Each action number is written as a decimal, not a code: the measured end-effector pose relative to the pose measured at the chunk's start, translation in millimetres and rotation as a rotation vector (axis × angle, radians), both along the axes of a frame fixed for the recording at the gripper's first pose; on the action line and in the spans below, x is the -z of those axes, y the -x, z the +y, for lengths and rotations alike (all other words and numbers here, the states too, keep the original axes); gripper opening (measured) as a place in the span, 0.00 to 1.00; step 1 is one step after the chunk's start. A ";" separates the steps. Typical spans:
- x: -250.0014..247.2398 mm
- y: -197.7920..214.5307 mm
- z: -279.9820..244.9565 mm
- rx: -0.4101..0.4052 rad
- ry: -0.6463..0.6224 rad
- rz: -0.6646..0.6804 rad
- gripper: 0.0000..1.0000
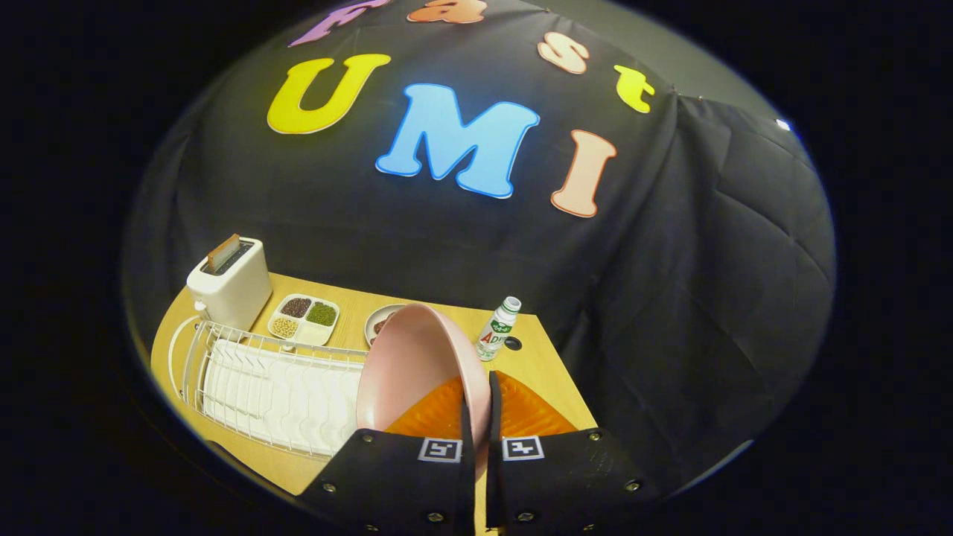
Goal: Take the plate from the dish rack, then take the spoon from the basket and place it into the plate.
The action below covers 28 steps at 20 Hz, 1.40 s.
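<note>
Toaster (229,286) at left centre holds 1 slice of toast (222,251); beside it a 4-part tray (304,318) carries dark, green and tan beans. Low in the frame, the gripper (479,417) is nearly closed, its 2 fingers pinching the pink plate (417,365) by its rim, tilted above the white dish rack (260,380) and orange basket (521,413).

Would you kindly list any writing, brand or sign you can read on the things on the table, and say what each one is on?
Bottle: a green and red label, too small and blurred to read.
Gripper, shut on the pink plate: a square black-and-white marker on each finger, patterns and not words.
Toaster, dish rack, divided bean tray, orange basket: no writing that I can make out.
</note>
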<state>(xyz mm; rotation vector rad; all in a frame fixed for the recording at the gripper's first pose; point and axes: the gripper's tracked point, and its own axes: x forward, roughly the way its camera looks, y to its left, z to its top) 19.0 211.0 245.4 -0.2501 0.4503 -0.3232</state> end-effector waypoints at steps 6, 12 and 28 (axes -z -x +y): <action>7.6 42.2 -36.8 -0.031 -0.110 -0.012 0.06; 42.0 78.1 -63.6 -0.084 -0.223 0.016 0.06; 210.8 112.1 -28.1 -0.385 -0.724 0.273 0.06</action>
